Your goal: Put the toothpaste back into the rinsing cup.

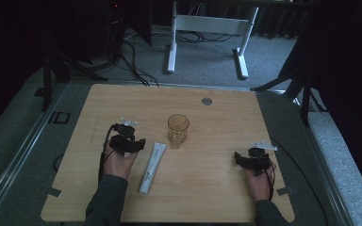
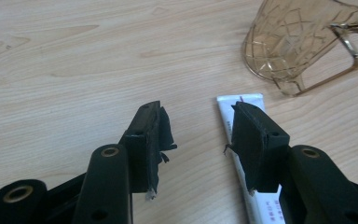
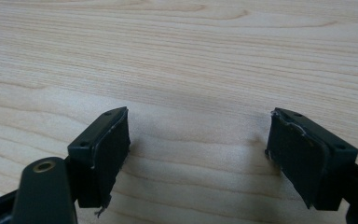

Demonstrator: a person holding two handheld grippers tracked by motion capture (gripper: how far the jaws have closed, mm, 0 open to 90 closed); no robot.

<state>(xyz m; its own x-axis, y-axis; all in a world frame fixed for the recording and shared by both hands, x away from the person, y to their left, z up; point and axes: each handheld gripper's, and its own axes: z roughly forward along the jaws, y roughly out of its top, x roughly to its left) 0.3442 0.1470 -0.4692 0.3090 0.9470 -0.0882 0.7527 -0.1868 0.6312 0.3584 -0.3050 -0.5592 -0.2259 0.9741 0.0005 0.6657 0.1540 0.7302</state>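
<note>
Step in hand, as I judge it: approach to the white tube [image 1: 152, 162], no grip yet. My left gripper [image 1: 131, 142] hangs left of centre in the high view, just left of the tube's upper end; its jaws stand partly open with nothing between them. In the left gripper view the tube [image 2: 242, 112] lies under my right-hand jaw, not in the gap. Tube lies flat on the table [image 1: 217, 197], long axis running from lower left to upper right, its upper end near the amber glass mug [image 1: 178, 130]. Next move calls for shifting the jaws sideways to straddle the tube across its width, then closing. My right gripper [image 1: 238, 157], lower right, rests with jaws wide and empty
</note>
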